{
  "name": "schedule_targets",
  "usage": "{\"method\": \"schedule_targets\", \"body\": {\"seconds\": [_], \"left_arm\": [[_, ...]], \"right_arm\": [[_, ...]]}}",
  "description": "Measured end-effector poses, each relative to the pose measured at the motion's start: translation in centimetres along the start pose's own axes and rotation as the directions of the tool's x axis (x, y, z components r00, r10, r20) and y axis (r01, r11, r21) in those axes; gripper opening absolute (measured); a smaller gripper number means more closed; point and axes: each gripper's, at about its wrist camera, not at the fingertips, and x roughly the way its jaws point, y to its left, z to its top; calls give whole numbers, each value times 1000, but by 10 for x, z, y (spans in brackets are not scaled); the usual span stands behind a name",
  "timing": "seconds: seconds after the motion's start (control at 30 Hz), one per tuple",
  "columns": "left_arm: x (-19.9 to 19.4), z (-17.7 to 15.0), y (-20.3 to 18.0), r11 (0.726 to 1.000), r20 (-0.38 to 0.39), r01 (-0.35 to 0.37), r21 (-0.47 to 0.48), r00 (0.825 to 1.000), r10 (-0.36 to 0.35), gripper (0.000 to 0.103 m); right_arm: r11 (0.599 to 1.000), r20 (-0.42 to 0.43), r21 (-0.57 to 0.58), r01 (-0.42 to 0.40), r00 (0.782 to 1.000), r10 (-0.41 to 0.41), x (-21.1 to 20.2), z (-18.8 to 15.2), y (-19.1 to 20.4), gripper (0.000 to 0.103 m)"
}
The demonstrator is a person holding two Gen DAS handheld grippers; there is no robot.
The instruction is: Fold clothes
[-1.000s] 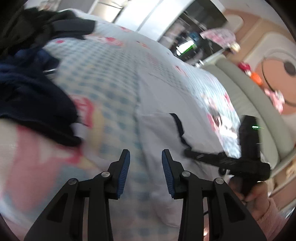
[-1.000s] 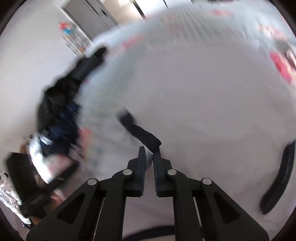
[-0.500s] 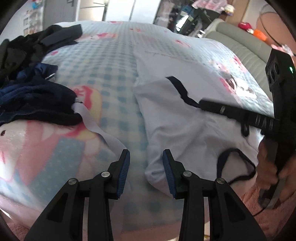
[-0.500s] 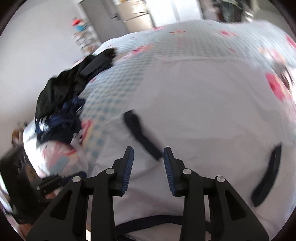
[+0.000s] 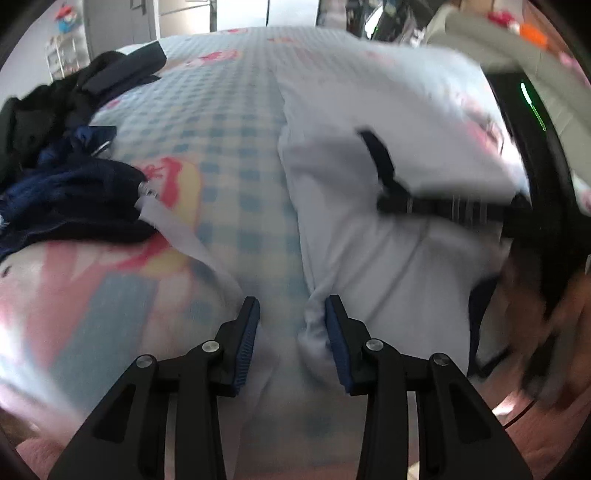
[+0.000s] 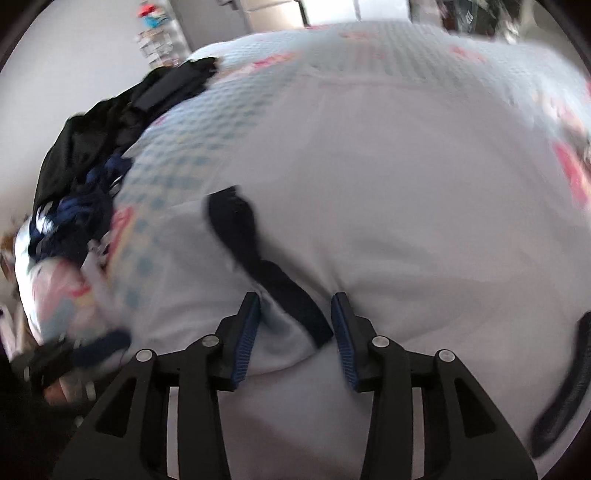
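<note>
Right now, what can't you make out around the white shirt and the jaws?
- Left wrist view: shirt hem, hidden by the left gripper.
- Right wrist view: whether the opening right gripper touches the dark cuff; motion blur.
- Dark clothes pile: blurred, separate garments untellable.

Daylight enters from the far top of both frames, where the bright doorway (image 5: 240, 14) is washed out to near white. The light is soft and even, without hard shadows; only faint grey folds shade the pale garment (image 6: 388, 184). Both views bulge with fisheye curvature, and a dark vignette rings the corners. Motion blur smears most of the bed cover (image 5: 229, 122), heaviest toward the lower left and right edges of the left wrist view, where a hand (image 5: 546, 302) dissolves into streaks. The left claw (image 5: 291, 328) and right claw (image 6: 295, 325) stay sharp in the foreground. The dark clothes pile (image 6: 92, 155) shows little detail.
</note>
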Motion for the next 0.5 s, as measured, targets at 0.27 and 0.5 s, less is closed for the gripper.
{"method": "schedule_targets", "body": {"seconds": [0.27, 0.5], "left_arm": [[-35, 11, 27, 973, 133, 134, -186, 985, -110, 39], [-2, 88, 4, 990, 98, 132, -40, 987, -128, 39]], "right_arm": [[998, 131, 12, -62, 990, 60, -85, -18, -11, 41], [995, 165, 95, 8, 986, -24, -134, -61, -53, 41]]}}
